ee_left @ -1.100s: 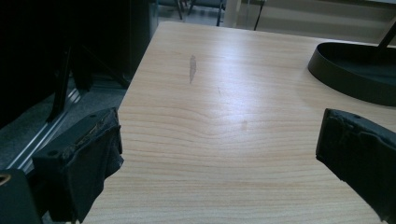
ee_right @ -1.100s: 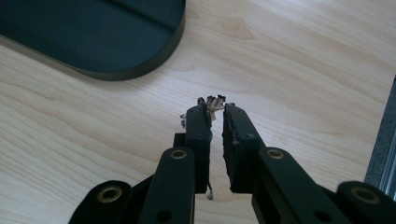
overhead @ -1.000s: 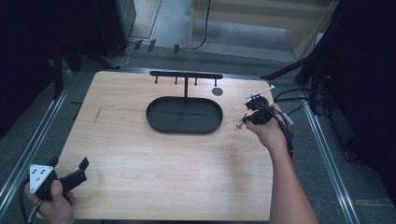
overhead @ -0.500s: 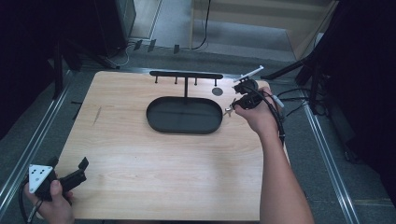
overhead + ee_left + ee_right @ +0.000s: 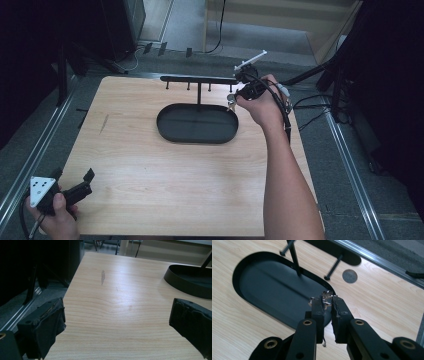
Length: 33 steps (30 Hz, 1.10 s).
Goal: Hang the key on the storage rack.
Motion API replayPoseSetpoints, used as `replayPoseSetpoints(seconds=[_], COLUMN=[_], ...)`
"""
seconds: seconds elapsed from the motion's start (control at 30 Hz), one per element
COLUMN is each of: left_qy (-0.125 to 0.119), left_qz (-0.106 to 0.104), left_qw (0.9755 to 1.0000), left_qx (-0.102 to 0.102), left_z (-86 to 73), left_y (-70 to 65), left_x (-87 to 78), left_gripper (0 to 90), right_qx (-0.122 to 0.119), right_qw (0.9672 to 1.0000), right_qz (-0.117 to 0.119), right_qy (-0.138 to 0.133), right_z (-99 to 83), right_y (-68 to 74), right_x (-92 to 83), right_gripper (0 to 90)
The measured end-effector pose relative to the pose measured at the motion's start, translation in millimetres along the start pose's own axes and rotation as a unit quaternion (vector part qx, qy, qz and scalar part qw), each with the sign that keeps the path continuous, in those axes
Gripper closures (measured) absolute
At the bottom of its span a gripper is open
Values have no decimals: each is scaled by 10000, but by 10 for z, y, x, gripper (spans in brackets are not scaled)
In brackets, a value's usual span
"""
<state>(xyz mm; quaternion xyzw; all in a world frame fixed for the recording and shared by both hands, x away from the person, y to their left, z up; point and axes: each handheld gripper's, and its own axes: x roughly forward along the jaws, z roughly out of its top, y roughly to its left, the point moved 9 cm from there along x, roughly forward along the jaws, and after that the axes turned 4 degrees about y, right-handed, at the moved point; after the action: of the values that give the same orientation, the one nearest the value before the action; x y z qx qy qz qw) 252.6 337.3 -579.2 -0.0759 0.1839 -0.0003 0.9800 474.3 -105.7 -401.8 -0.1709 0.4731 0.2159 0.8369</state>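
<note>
A black oval tray (image 5: 172,131) lies at the table's middle. From its far rim rises a post with a black cross bar (image 5: 197,79) that carries short pegs (image 5: 334,268). My right gripper (image 5: 232,103) hovers over the tray's right end, just below the bar's right tip. It is shut on a small silvery metal piece (image 5: 326,295), too small to identify, which pokes out past the jaw tips. My left gripper (image 5: 72,175) rests at the near left corner of the table, open with nothing between its pads (image 5: 50,322).
A small grey round disc (image 5: 350,276) lies on the wood just beyond the tray's right end. A dark scratch (image 5: 102,277) marks the table's left part. Cables and metal rails (image 5: 350,150) run along the floor to the right.
My right gripper has carried the metal piece left and away from the person, from the table's right side to the bar's right tip. The left gripper has stayed put.
</note>
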Motion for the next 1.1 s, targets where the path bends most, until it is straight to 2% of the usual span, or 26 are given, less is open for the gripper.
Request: replayPoseSetpoints(seconds=[0.23,0.43,0.67,0.7,0.73,0.83,0.9,1.1], left_qy=[-6,-4,-11,-10,-6,7,-1,-1], left_qz=[-4,-3,-3,-5,-3,2,2,-3], left_qw=[10000,10000,10000,10000,10000,10000,10000,10000], left_qx=[-18,-19,-13,-13,-4,12,23,16], left_z=[0,0,1,1,0,-1,0,0], left_y=[4,4,3,3,3,0,-2,-3], left_x=[-3,-2,-3,-4,-3,-1,-2,0], left_gripper=[4,4,4,4,4,4,4,4], right_qx=[-27,-1,87,86,143,346,301,387], right_qw=[10000,9999,9997,9997,9992,9981,9984,9984], right_qz=[10,-43,-125,-143,-221,-131,-285,-176], right_qy=[-78,-159,-169,-171,-289,-486,-393,-359], right_z=[165,253,249,250,269,310,283,192], right_y=[72,38,-47,-62,-91,-127,-155,-186], right_x=[-5,-24,31,37,22,-4,32,115], right_gripper=[816,817,816,900,900,900,900,900])
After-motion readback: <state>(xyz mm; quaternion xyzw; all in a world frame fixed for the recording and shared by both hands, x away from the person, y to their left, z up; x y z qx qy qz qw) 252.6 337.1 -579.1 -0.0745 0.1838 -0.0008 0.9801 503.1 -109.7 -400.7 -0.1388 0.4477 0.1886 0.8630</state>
